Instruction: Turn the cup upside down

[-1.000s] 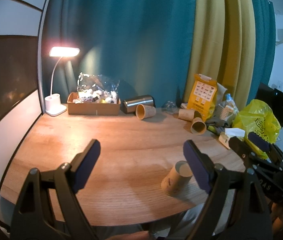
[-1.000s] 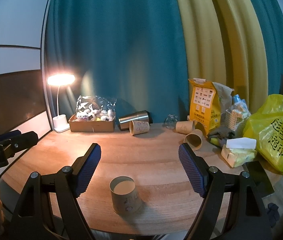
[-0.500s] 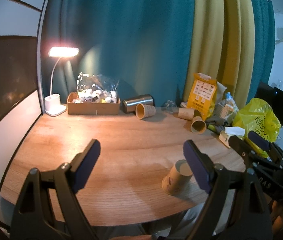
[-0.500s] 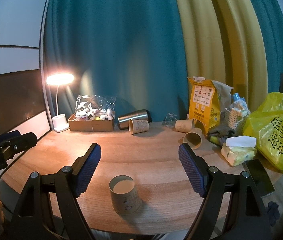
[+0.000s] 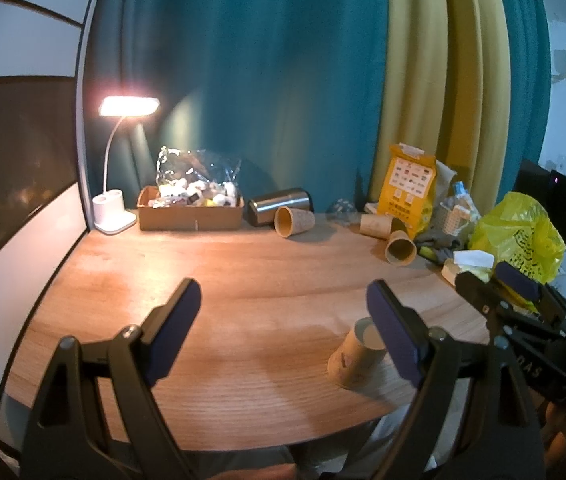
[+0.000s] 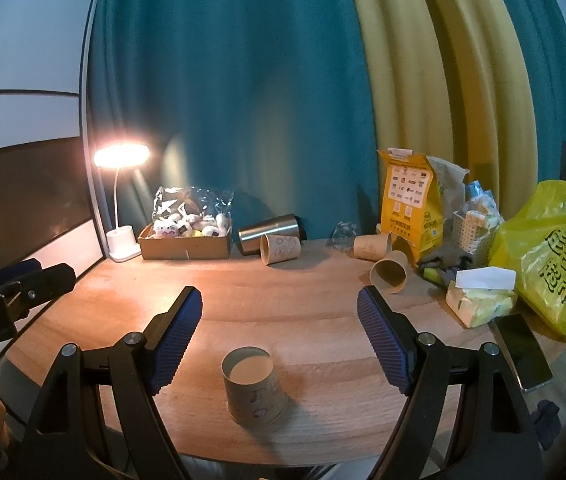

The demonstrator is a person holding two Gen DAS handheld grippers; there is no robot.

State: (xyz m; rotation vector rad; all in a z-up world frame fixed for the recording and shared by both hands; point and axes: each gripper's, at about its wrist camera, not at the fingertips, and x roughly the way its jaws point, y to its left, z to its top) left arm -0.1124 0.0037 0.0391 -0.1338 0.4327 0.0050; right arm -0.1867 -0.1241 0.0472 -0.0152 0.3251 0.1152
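From the left wrist, the left gripper [image 5: 283, 308] is hanging over the wooden table [image 5: 243, 272] with its fingers spread wide and nothing between them. The paper cup [image 5: 357, 354] is standing mouth-down with its base up, just outside and partly behind the right-hand finger, near the table's front edge. Further right, the right gripper [image 5: 499, 284] is showing side-on.

From the right wrist, the right gripper [image 6: 279, 312] is likewise gaping wide, gripping nothing. Here the paper cup [image 6: 254, 386] is sitting between the two fingers, below the tips and touching neither. This view is also showing a dark phone [image 6: 523, 354] lying beyond the right-hand finger, and the left gripper [image 6: 23, 284] far to the left.
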